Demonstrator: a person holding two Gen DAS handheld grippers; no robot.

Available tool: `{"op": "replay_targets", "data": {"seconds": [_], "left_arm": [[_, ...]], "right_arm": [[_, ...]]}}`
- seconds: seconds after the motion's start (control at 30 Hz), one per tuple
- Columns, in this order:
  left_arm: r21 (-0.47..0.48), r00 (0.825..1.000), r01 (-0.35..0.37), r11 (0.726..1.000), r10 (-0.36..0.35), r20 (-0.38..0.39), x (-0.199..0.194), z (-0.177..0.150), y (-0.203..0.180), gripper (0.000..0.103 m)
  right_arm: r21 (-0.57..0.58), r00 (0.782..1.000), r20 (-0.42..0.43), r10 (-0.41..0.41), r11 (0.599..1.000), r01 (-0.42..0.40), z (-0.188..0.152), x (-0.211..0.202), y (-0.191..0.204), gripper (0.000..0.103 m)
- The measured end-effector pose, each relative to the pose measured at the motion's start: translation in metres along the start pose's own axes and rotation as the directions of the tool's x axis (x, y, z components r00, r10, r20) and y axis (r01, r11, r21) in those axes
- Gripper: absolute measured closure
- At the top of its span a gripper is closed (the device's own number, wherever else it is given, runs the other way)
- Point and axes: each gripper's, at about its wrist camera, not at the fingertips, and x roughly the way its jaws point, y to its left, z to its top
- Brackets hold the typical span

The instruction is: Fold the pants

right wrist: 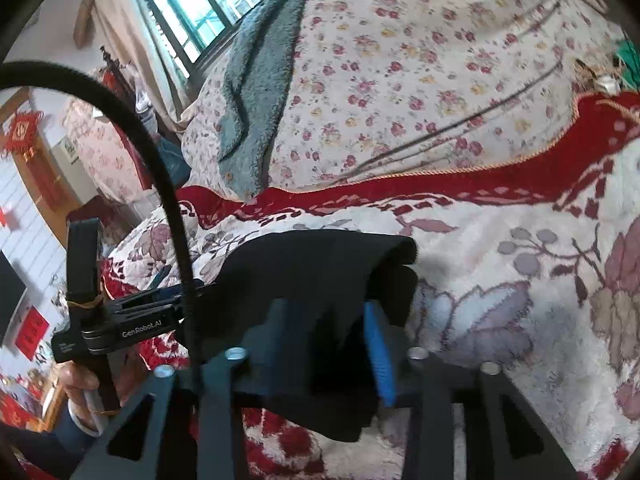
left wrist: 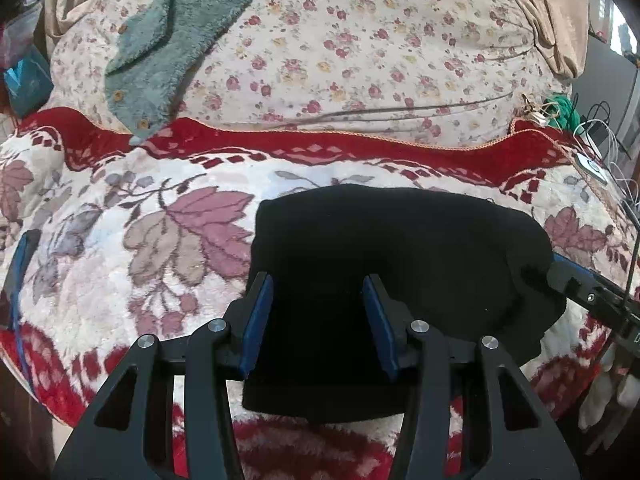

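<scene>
On the bed point(left wrist: 360, 40), near its front edge: black pants point(left wrist: 380, 264) lying on a plush blanket point(left wrist: 120, 240) with red border and leaf pattern. Pants folded into a compact, thick bundle, roughly rectangular with rounded corners. Fabric matte, deep black; seams and details do not show. From the left wrist view the bundle fills the lower middle, its right end bulging into a lumpy fold at 3 o'clock.

Left hand-held gripper point(left wrist: 318, 320): jaws spread wide, blue pads on either side with black fabric showing between them. Pads not pressing the cloth as far as can be seen; released.

Right hand-held gripper point(right wrist: 328, 344): blue pad of one finger point(right wrist: 378, 356) visible at the right edge of the bundle, the other finger mostly covered by draped black fabric. Pants point(right wrist: 312, 280) lie over and between the jaws, one layer curled over at 1 o'clock. Cannot tell whether it is clamped on the cloth or loose.

Right wrist view, at 9 o'clock: the left hand-held gripper's body point(right wrist: 120, 320) seen from the side, touching the bundle's far end; a black cable point(right wrist: 160, 168) arcs across in front.

Beyond the blanket at 12 o'clock: floral quilt point(left wrist: 360, 40), and a grey-green fleece garment point(left wrist: 168, 40) with buttons at 11 o'clock. White cables point(left wrist: 608, 152) at 2 o'clock by the bed's edge.
</scene>
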Motion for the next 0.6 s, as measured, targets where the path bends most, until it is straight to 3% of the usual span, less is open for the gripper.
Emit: {"op": "replay_targets", "data": {"seconds": [0.27,0.33,0.4,0.6], "left_arm": [[-0.061,0.999,0.041,0.997,-0.041,0.001,-0.017,0.0,0.018,0.057],[-0.066,0.999,0.049,0.997,-0.049,-0.002,-0.019,0.001,0.022,0.057],[-0.082,0.997,0.066,0.994,-0.068,-0.021,-0.017,0.001,0.028,0.057],[-0.165,0.98,0.159,0.973,-0.175,-0.09,0.004,-0.001,0.047,0.056]], "right_arm": [[0.002,0.998,0.061,-0.013,1.0,0.013,0.007,-0.011,0.009,0.061],[0.007,0.996,0.082,-0.024,1.0,0.023,0.01,-0.016,0.01,0.051],[0.025,0.997,0.068,-0.027,0.999,0.025,0.012,-0.015,0.004,0.042],[0.148,0.999,-0.049,0.012,0.989,-0.005,0.001,0.007,-0.03,0.037]]}}
